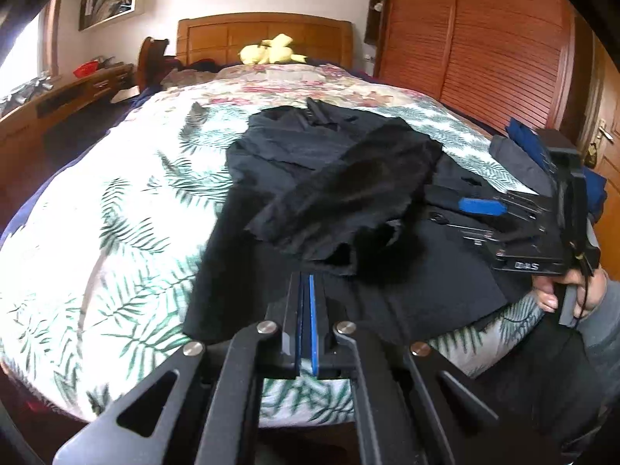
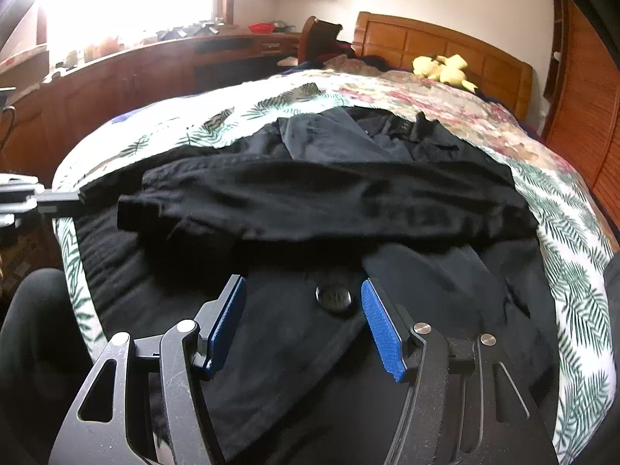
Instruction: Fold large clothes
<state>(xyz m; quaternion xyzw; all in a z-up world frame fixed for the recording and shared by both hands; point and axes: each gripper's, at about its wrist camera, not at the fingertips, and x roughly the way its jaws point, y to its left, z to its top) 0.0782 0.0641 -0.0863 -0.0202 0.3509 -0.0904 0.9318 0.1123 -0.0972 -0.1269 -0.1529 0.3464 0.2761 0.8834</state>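
A large black coat (image 1: 333,193) lies spread on the bed, with one sleeve (image 2: 310,201) folded across its body. A round black button (image 2: 334,297) shows on its front. My left gripper (image 1: 308,279) is shut, its blue pads pressed together with nothing visibly between them, at the coat's near hem. My right gripper (image 2: 302,294) is open, its blue pads either side of the button, just above the coat's front. The right gripper also shows in the left wrist view (image 1: 482,207) at the coat's right edge, held by a hand.
The bed carries a leaf and flower print cover (image 1: 116,209). A yellow plush toy (image 1: 271,52) lies by the wooden headboard (image 1: 263,35). A wooden desk (image 2: 155,66) runs along the left wall. A slatted wardrobe (image 1: 484,38) stands on the right. Folded dark and blue clothes (image 1: 519,155) lie at the bed's right edge.
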